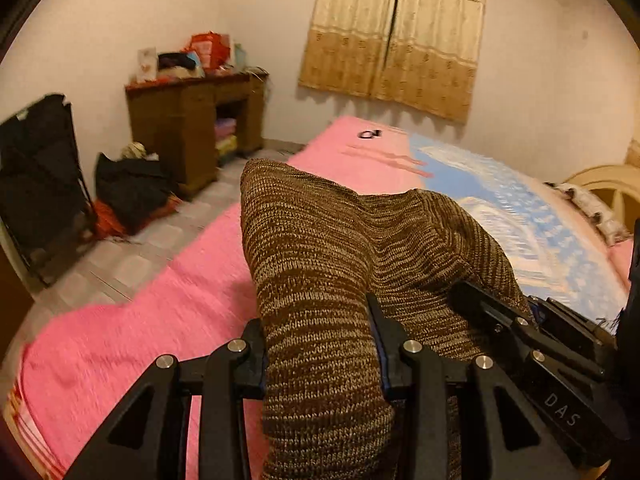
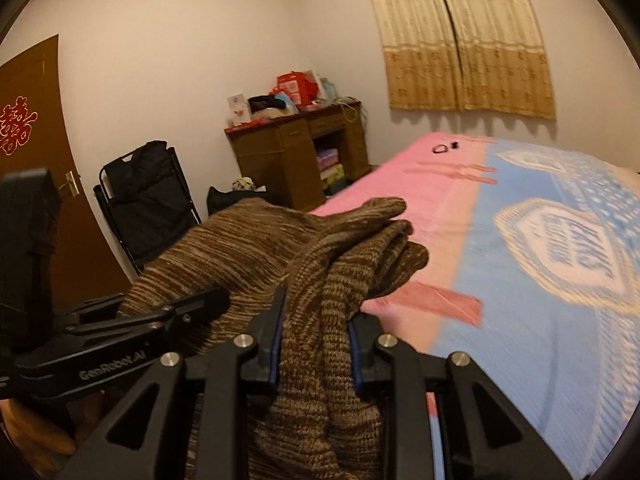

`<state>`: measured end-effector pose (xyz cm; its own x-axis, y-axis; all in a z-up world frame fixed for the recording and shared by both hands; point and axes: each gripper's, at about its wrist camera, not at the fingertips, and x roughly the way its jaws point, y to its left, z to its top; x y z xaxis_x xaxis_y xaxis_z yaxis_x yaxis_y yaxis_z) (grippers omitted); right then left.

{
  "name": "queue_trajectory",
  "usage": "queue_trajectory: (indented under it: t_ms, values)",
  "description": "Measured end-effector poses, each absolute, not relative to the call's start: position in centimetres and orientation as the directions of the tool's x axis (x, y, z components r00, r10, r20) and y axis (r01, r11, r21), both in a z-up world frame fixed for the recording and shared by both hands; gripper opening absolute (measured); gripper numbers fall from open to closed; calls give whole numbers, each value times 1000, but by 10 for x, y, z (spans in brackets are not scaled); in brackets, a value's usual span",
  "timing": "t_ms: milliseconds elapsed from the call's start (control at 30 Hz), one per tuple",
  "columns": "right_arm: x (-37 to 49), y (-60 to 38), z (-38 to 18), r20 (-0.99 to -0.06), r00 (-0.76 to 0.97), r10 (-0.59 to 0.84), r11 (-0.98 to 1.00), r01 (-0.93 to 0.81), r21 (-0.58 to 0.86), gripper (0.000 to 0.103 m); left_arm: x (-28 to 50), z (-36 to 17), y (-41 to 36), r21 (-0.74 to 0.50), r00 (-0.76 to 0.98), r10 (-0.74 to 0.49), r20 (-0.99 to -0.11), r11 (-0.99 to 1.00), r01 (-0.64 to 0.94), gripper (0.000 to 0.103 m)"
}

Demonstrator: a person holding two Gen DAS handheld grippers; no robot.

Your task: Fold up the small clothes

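A brown knitted garment [image 1: 320, 248] is lifted over the bed, bunched between both grippers. My left gripper [image 1: 320, 344] is shut on a thick fold of it; the cloth fills the gap between the black fingers and hangs below them. In the right wrist view my right gripper [image 2: 316, 340] is shut on another gathered part of the same brown garment [image 2: 256, 248]. The other gripper shows in each view: the right one [image 1: 500, 320] beside the left, and the left one [image 2: 160, 320] beside the right, both close together on the cloth.
The bed has a pink blanket [image 1: 160, 300] and a blue and white patterned cover [image 2: 560, 280]. A small black item [image 2: 442, 148] lies at its far end. A wooden desk [image 2: 296, 152], a black folding chair [image 2: 148, 196], a brown door [image 2: 32, 160] and curtains [image 2: 460, 40] stand behind.
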<state>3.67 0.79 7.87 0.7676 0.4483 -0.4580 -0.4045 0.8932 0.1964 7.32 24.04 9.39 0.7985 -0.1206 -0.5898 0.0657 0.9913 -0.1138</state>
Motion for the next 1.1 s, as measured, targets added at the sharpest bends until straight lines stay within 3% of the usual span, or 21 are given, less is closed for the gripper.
queue_trajectory:
  t_ms: [167, 200, 300, 333, 467, 700, 800, 933, 1033, 1100]
  values:
    - [86, 30, 32, -531, 721, 445, 894, -396, 210, 28, 121, 25, 254, -108, 707, -78, -703, 994, 2, 39]
    - [100, 33, 17, -571, 688, 448, 892, -389, 231, 28, 127, 10, 261, -144, 674, -93, -732, 989, -20, 43]
    - [124, 31, -23, -663, 605, 440, 896, -341, 284, 32, 124, 3, 281, -271, 681, -173, -711, 962, -38, 55]
    - [125, 27, -22, -653, 603, 458, 889, -336, 313, 33, 124, 4, 285, -280, 675, -176, -717, 959, -47, 63]
    - [123, 23, -20, -670, 607, 428, 903, -324, 284, 52, 112, 12, 297, -315, 641, -207, -740, 947, -58, 65]
    - [63, 0, -12, -632, 629, 452, 892, -316, 323, 57, 53, 21, 303, -368, 674, -240, -699, 928, -51, 68]
    - [49, 6, -19, -659, 609, 440, 898, -315, 308, 62, 58, 7, 301, -416, 657, -281, -700, 908, -55, 68]
    - [39, 12, -27, -681, 627, 378, 922, -318, 219, 62, 47, 5, 295, -405, 695, -259, -671, 913, -50, 69]
    - [38, 11, -26, -693, 626, 356, 931, -300, 208, 56, 49, 3, 285, -437, 673, -332, -661, 899, 15, 69]
    - [39, 6, -25, -706, 629, 325, 943, -271, 193, 30, 50, 2, 282, -414, 675, -312, -669, 910, 10, 63]
